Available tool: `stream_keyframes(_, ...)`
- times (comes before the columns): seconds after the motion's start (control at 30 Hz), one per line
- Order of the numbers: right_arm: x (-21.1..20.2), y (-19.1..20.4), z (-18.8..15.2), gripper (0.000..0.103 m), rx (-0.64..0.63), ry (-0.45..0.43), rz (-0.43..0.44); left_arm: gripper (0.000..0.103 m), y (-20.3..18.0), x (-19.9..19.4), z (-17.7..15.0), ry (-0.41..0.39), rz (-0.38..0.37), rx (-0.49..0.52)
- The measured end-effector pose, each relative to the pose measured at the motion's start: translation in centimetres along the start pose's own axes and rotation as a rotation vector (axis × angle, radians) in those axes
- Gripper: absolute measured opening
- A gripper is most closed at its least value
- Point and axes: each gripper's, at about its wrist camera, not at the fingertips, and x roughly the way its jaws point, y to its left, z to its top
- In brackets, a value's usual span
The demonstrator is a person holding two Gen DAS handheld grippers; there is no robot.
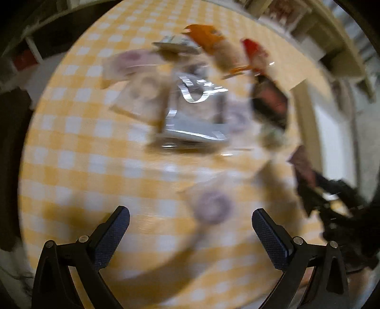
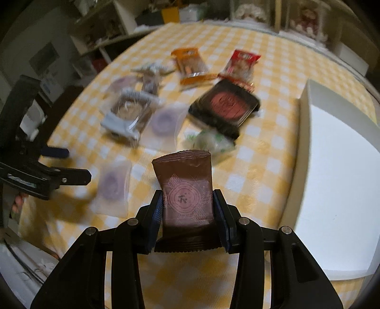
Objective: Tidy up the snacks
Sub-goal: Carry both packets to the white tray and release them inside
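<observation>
My right gripper (image 2: 188, 197) is shut on a brown snack packet (image 2: 186, 190), held upright above the yellow checked tablecloth (image 2: 266, 166). Other snacks lie beyond it: a clear packet with a purple disc (image 2: 114, 185), a second purple one (image 2: 163, 123), a silver-wrapped tray (image 2: 128, 111), a black and red packet (image 2: 225, 104), a green and white packet (image 2: 209, 140), an orange packet (image 2: 190, 64) and a red packet (image 2: 239, 64). My left gripper (image 1: 191, 219) stands open over the cloth, with a purple-disc packet (image 1: 213, 206) just ahead between its fingers, untouched. That view is blurred.
A white box (image 2: 337, 180) stands at the right of the table. Shelves and cabinets (image 2: 285, 14) line the far side. The left gripper's body (image 2: 28, 166) shows at the left edge of the right wrist view, with a person's fingers under it.
</observation>
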Motion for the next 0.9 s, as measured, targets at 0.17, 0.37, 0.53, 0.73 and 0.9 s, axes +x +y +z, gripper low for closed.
stream_keyframes(0.17,-2.1,-0.6,0.2,0.042,0.031,-0.051,-0.009,0.087,-0.7,2.4,-1.9,0.061,-0.088,-0.117)
stream_keyframes(0.37,-2.9,-0.9,0.8,0.042,0.059,-0.086,-0.012,0.080,-0.9,4.5,-1.9,0.054,-0.010,-0.204)
stream_keyframes(0.53,-3.3,-1.2,0.8,0.042,0.070,-0.101,-0.014,0.062,-2.5,4.3,-2.3,0.009,0.088,-0.208)
stream_keyframes(0.73,-3.9,-1.2,0.8,0.042,0.072,-0.125,-0.016,0.048,-2.6,4.2,-3.9,-0.044,0.101,-0.193)
stream_keyframes(0.9,-5.0,-1.8,1.0,0.042,0.087,-0.161,-0.023,0.048,-5.6,2.1,-4.3,-0.158,0.046,-0.122)
